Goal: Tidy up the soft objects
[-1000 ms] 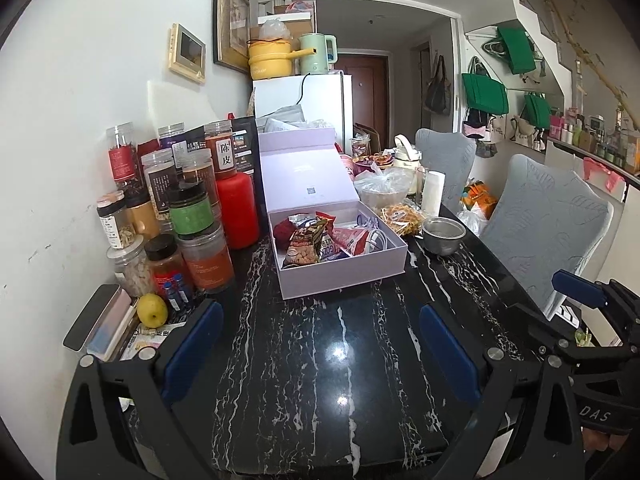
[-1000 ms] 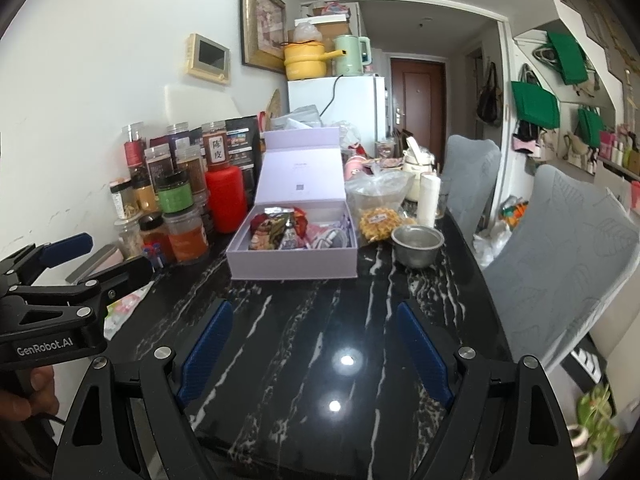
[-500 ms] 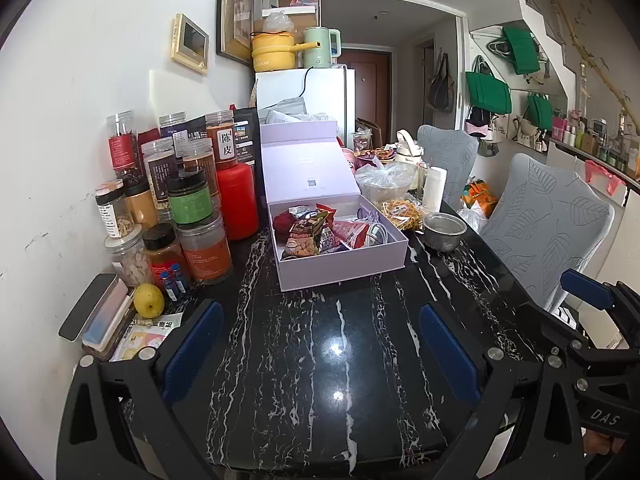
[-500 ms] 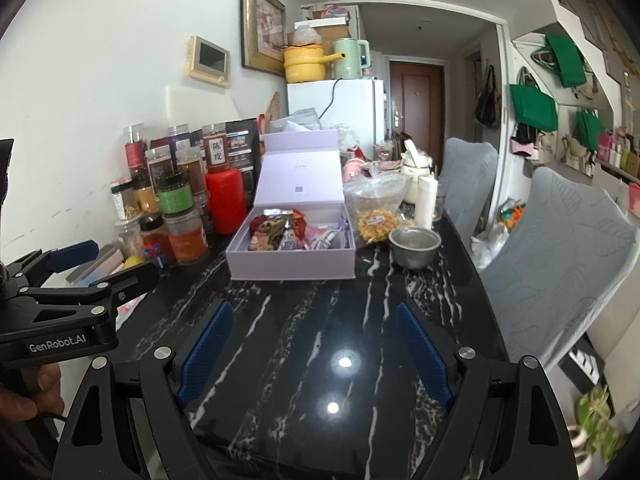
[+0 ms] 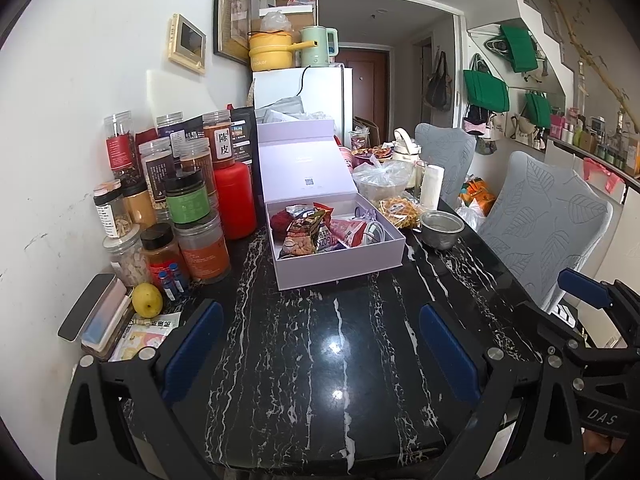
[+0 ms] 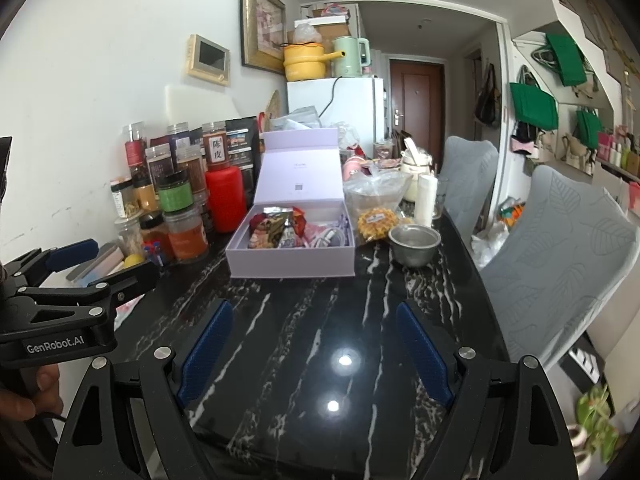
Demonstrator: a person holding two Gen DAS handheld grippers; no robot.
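Observation:
An open lavender box [image 5: 340,266] [image 6: 290,264] stands mid-table with its lid raised. Inside lie several soft snack packets [image 5: 308,236] [image 6: 276,232] and a dark red soft lump [image 5: 282,220]. My left gripper [image 5: 320,340] hovers open over the bare black marble table [image 5: 320,400] in front of the box, nothing between its blue pads [image 5: 192,344]. My right gripper [image 6: 316,348] is likewise open and empty, short of the box. Each gripper shows at the edge of the other's view: the right gripper [image 5: 584,292] on the right, the left gripper [image 6: 80,280] on the left.
Stacked jars [image 5: 188,200] and a red bottle [image 5: 234,204] crowd the wall on the left, with a yellow fruit [image 5: 147,300] and a flat tin [image 5: 96,312]. A metal bowl [image 6: 414,240] and a bagged yellow snack [image 6: 376,220] sit right of the box. Grey chairs [image 6: 560,240] line the right.

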